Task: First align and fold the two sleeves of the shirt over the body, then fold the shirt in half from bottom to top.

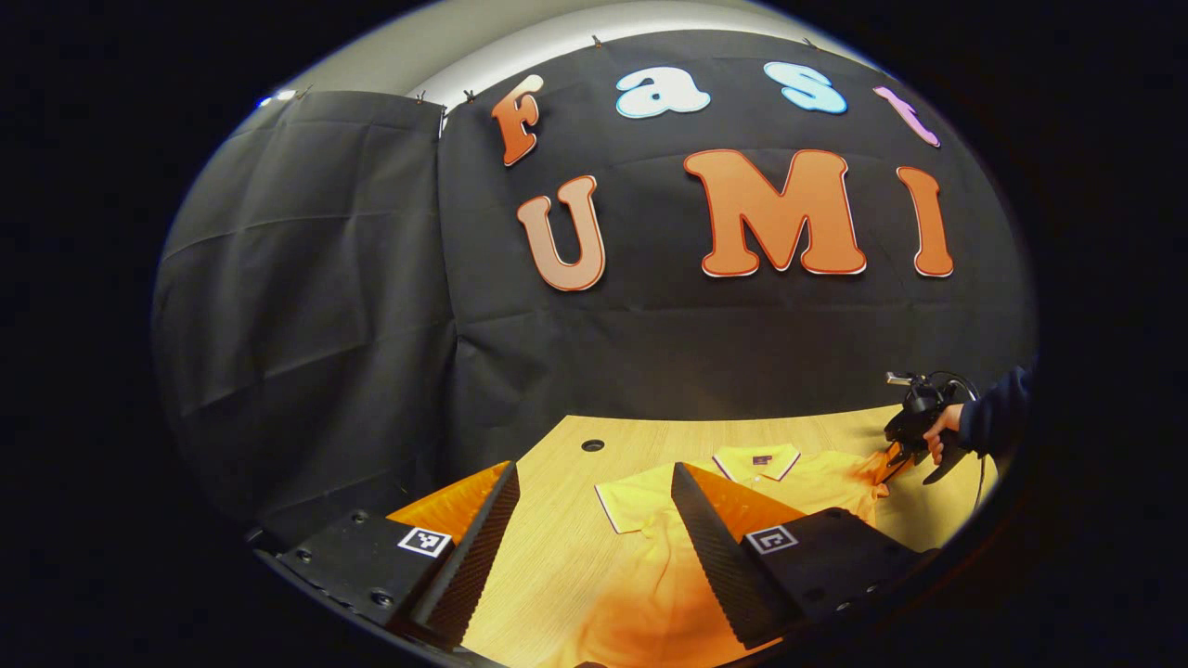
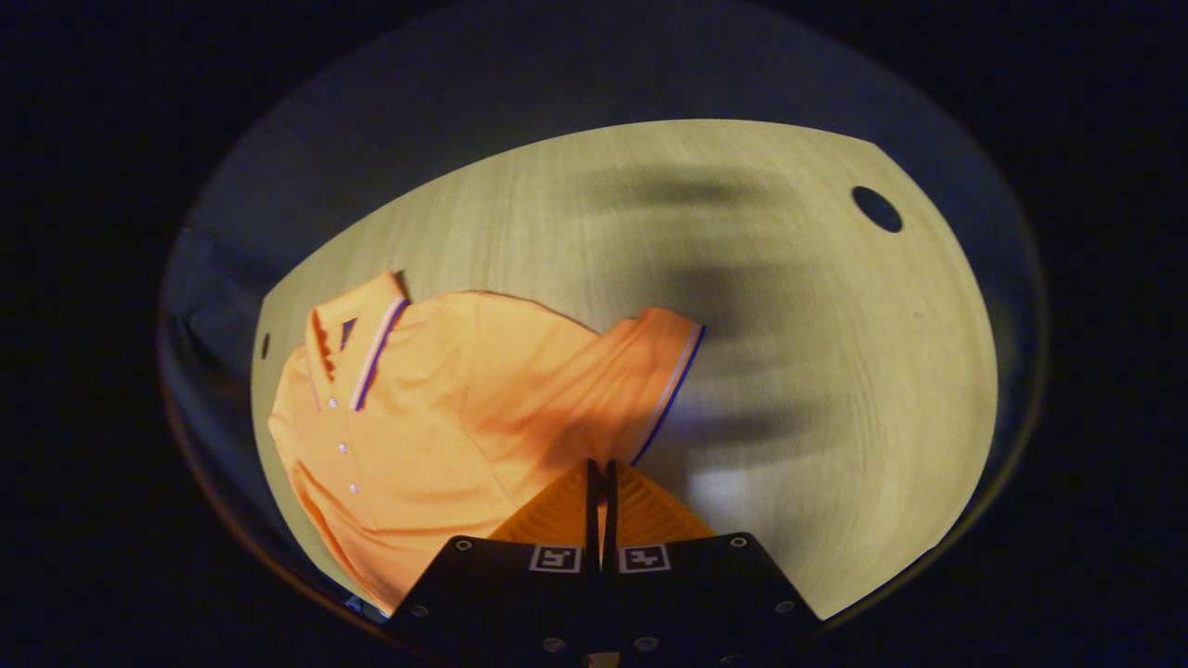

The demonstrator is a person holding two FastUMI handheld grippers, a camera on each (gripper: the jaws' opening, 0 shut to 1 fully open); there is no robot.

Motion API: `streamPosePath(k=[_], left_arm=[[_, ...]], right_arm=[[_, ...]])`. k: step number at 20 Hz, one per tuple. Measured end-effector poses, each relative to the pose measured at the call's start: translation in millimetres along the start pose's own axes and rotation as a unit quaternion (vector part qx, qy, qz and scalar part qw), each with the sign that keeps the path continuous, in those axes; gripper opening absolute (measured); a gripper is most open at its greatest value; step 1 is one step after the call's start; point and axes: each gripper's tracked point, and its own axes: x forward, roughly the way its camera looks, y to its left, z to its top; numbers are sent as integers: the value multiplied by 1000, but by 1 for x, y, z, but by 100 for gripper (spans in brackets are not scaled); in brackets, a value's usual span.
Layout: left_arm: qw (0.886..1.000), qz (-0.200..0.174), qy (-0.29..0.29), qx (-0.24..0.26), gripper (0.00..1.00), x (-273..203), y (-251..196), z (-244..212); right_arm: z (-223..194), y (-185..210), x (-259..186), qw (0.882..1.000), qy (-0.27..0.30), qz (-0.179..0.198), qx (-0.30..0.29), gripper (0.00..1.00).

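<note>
An orange polo shirt (image 1: pixel 640 566) lies flat on the wooden table (image 1: pixel 557 529), collar (image 1: pixel 756 460) toward the back wall. My left gripper (image 1: pixel 594 473) hovers open above the shirt's left sleeve (image 1: pixel 626 506), nothing between its fingers. In the right gripper view the shirt (image 2: pixel 436 399) spreads to the left, and my right gripper (image 2: pixel 600 471) is shut on the edge of the other sleeve (image 2: pixel 650 371), which is drawn up off the table. In the left gripper view that right gripper (image 1: pixel 902 455), held by a hand (image 1: pixel 942 431), pinches this sleeve at the shirt's far right.
A round cable hole (image 1: pixel 592 445) sits in the tabletop behind the shirt, seen also in the right gripper view as a hole (image 2: pixel 877 209) at the far right. Black cloth walls close the back and left. Bare table (image 2: pixel 835 371) lies right of the held sleeve.
</note>
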Motion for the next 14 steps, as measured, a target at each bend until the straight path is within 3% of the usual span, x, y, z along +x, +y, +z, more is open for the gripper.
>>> streamPosePath(k=[4, 6, 14], left_arm=[[1000, -1, -1, 9, 100, 1, -3, 3], [1000, -3, -1, 13, 99, 3, -4, 4], [1000, -16, 2, 8, 99, 6, -13, 1]], right_arm=[[10, 16, -1, 1000, -19, 6, 8, 0], [15, 31, -8, 999, -25, 30, 12, 0], [27, 83, -34, 994, -63, 65, -56, 0]])
